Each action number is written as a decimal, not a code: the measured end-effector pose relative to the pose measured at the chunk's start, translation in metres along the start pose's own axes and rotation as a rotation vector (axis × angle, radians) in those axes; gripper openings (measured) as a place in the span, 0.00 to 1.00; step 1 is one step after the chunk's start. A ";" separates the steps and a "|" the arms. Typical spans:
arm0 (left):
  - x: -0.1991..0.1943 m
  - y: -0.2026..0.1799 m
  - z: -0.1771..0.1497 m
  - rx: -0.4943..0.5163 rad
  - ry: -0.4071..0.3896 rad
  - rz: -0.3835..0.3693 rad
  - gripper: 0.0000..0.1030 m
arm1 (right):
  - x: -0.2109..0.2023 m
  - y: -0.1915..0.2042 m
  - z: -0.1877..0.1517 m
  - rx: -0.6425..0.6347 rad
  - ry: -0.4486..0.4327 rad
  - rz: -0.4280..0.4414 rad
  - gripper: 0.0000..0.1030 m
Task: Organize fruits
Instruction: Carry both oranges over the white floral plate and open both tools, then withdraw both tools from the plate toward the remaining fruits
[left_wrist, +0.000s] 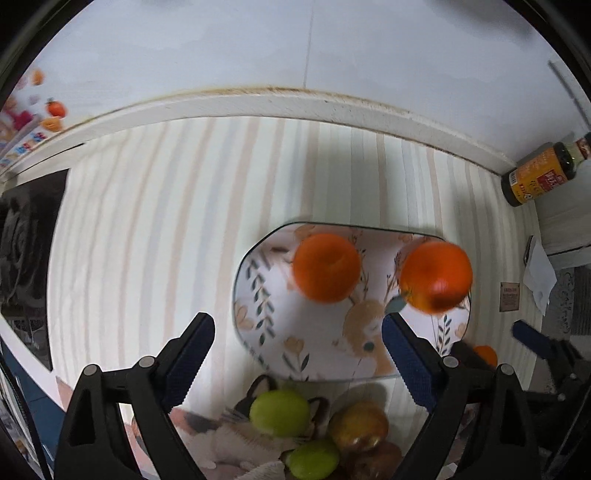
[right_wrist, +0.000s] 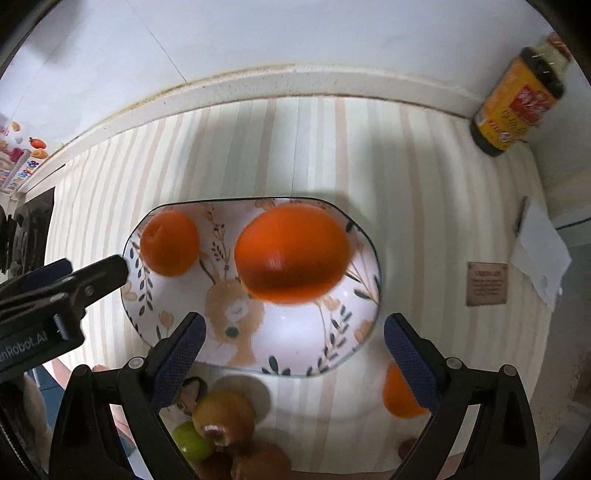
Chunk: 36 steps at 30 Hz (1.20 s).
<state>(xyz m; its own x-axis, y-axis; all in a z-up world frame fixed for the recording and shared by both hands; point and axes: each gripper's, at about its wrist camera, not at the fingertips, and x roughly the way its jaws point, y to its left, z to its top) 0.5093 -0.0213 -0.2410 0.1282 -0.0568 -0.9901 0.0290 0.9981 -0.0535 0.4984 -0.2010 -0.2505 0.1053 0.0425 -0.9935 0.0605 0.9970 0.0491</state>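
1. Two oranges (right_wrist: 170, 243) (right_wrist: 291, 254) lie in the plate (right_wrist: 295, 339) on the worktop (right_wrist: 424, 221).
2. Both grippers (left_wrist: 297, 350) (right_wrist: 293, 343) have fingers spread, empty.
3. Right view alone shows the third orange (right_wrist: 399, 395) clearly; left view shows two green fruits (left_wrist: 279, 411).

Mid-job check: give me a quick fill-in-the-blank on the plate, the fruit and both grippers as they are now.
The floral plate holds ___ oranges.
A third orange lies ___ the plate, on the striped cloth.
Both the left gripper and the right gripper are ___.
The green apples sit on a ___ plate.

Missing: two; off; open; different
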 end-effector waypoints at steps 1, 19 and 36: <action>-0.005 0.001 -0.005 -0.002 -0.013 0.000 0.90 | -0.005 0.001 -0.003 -0.004 -0.020 -0.011 0.96; -0.109 -0.002 -0.074 0.071 -0.223 -0.006 0.90 | -0.130 -0.007 -0.078 0.038 -0.258 -0.002 0.96; -0.136 0.002 -0.111 0.080 -0.250 -0.031 0.90 | -0.171 -0.015 -0.125 0.105 -0.299 0.053 0.96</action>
<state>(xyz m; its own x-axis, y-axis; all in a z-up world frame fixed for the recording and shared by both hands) 0.3818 -0.0096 -0.1209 0.3671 -0.1006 -0.9247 0.1139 0.9915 -0.0626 0.3557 -0.2147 -0.0939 0.3970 0.0574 -0.9160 0.1477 0.9810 0.1255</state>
